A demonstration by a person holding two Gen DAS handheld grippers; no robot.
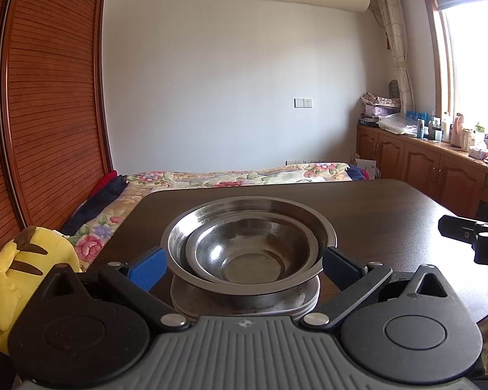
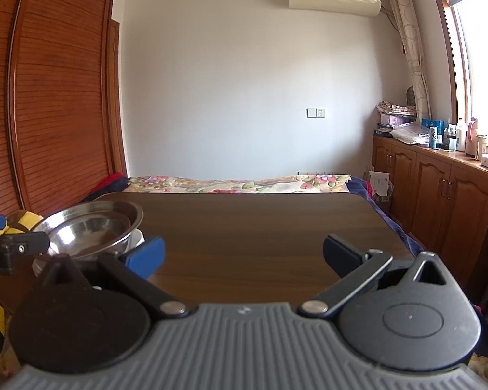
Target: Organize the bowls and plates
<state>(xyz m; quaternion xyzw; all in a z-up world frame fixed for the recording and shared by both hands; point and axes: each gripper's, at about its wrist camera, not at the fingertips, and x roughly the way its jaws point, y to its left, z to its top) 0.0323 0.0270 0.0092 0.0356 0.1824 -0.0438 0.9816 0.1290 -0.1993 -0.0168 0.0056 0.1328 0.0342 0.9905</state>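
— How far along are we?

— The bowls [image 1: 249, 247] sit nested on the plates [image 1: 244, 302] near the worktop's [image 1: 374, 214] left edge. My left hand-held gripper [image 1: 244, 265] gapes around them, my right hand-held gripper [image 2: 244, 255] spread and empty. Stacking looks finished.

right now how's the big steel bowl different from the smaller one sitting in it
The big steel bowl is wider, with a broad flared rim; the smaller bowl fits wholly inside that rim. The big steel bowl rests on the stack of white plates; the smaller bowl rests in the big one and leans toward its near left side. The left gripper straddles the big bowl, its fingers open, without reaching the smaller bowl. Both are shiny metal, upright and empty.
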